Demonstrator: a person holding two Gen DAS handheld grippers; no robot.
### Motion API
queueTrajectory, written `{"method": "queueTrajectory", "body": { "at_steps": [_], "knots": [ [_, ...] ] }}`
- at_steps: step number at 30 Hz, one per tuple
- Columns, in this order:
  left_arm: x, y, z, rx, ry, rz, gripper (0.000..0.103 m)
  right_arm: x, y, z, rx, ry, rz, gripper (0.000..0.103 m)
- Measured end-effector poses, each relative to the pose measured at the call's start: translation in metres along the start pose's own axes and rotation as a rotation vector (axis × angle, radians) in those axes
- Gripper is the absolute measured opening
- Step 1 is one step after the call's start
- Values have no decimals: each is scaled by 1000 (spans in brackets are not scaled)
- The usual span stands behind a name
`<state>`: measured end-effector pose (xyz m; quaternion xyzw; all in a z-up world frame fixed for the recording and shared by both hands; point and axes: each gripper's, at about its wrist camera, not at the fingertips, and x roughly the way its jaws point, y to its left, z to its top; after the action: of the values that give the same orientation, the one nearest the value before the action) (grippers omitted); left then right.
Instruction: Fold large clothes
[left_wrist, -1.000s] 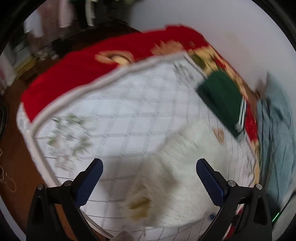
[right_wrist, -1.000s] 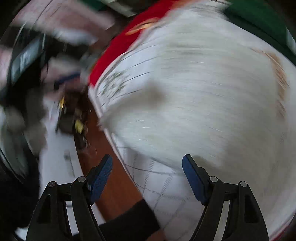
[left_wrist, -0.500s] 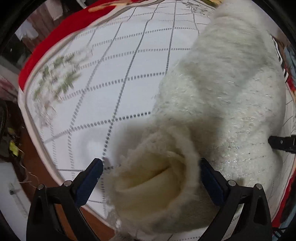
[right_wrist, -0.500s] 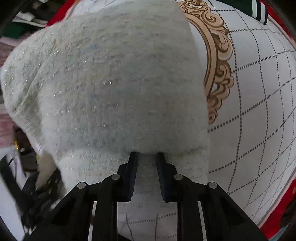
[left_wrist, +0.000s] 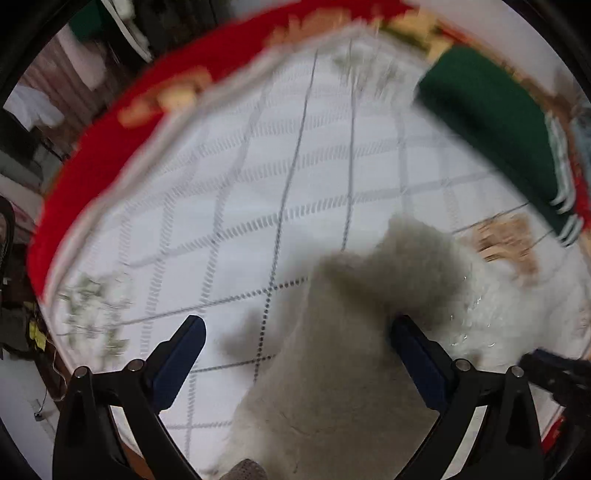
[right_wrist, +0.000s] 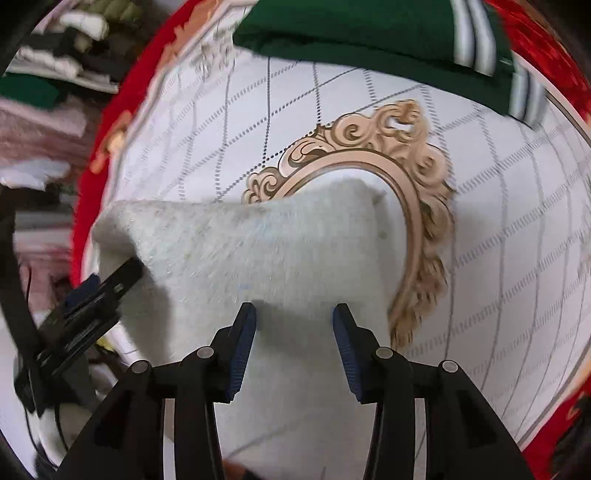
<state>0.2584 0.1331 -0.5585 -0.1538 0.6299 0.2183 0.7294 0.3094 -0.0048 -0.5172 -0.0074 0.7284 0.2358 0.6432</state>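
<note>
We find one fuzzy white garment (right_wrist: 266, 266) lying on the quilted bedspread (left_wrist: 258, 192), partly over the gold scroll medallion (right_wrist: 417, 206) printed at its centre. The relation that governs the next move, in our judgement: the garment lies directly ahead of and beneath both tools, with its visible long axis running roughly crosswise to the right gripper (right_wrist: 293, 328), from the medallion side to the left edge of the bed. The right gripper is parted, its jaws standing a moderate gap apart with the near edge of the garment between and below them; we cannot confirm that the pads touch the fabric. The left gripper (left_wrist: 295, 347) is spread wide and grasps nothing; a raised fold of the same garment (left_wrist: 351, 332) stands between its jaws, close against the right-hand one. In the right wrist view that tool shows at the garment's left end (right_wrist: 96, 291). We judge both hands about equally near, each at one end of the near edge. The left view is motion-blurred, so fine contact cannot be settled there. Count: one white garment, one folded green garment with white stripes (right_wrist: 369, 33) set at the far side of the bed, well apart, two grippers, one bedspread with a red border (left_wrist: 110, 140).
</note>
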Motion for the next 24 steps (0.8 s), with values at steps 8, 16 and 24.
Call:
{"method": "queueTrajectory", "body": {
  "at_steps": [8, 16, 24],
  "knots": [
    [26, 39, -9, -196, 75, -183, 103, 50, -12, 37, 10, 63, -47, 48],
    [-70, 31, -64, -106, -58, -66, 103, -29, -42, 7, -59, -80, 145, 90],
    [-24, 37, -130, -95, 59, 16, 103, 4, -75, -66, 3, 49, 261, 83]
  ]
}}
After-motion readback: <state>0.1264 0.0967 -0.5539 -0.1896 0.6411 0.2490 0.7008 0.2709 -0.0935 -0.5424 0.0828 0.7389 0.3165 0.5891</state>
